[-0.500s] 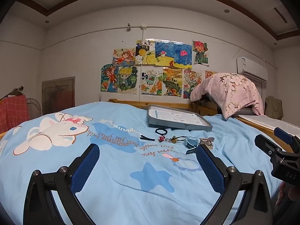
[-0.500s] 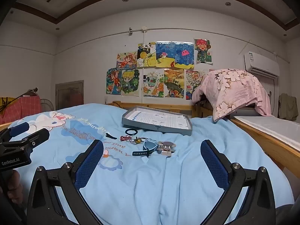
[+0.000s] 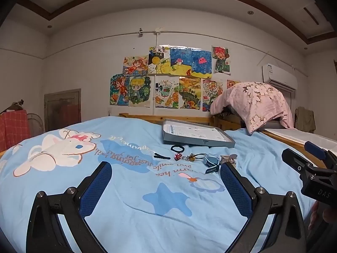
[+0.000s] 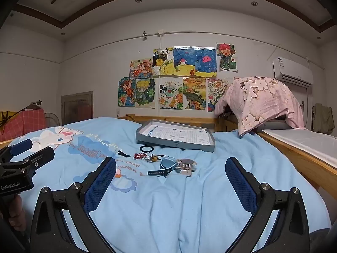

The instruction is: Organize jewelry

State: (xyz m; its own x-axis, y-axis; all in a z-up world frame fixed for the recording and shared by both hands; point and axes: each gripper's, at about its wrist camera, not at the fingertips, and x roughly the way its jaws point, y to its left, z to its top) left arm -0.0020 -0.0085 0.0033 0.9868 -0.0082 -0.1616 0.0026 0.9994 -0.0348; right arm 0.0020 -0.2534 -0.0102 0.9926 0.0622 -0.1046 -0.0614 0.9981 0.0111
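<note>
Small items lie in a row on the light blue bed cover: a black hair tie [image 3: 177,148] [image 4: 146,148], a black hair clip [image 3: 161,156] [image 4: 123,153], a red trinket [image 3: 178,156] [image 4: 139,156], a key ring with a yellow charm [image 3: 190,157] [image 4: 153,158], a blue watch [image 3: 211,162] [image 4: 165,166] and a silver metal clasp [image 3: 228,158] [image 4: 185,165]. A grey tray [image 3: 198,140] [image 4: 174,142] lined with printed paper sits just behind them. My left gripper [image 3: 164,168] and my right gripper [image 4: 170,166] are open, empty, and well short of the items.
The bed cover [image 3: 130,189] has a rabbit print and a blue star. A wooden bed rail [image 4: 299,160] runs along the right. A pink flowered cloth [image 4: 263,101] drapes something behind the tray. The other gripper shows at each view's edge [image 3: 311,175] [image 4: 19,168].
Both views have shifted only slightly; the items lie where they were and both grippers stay open.
</note>
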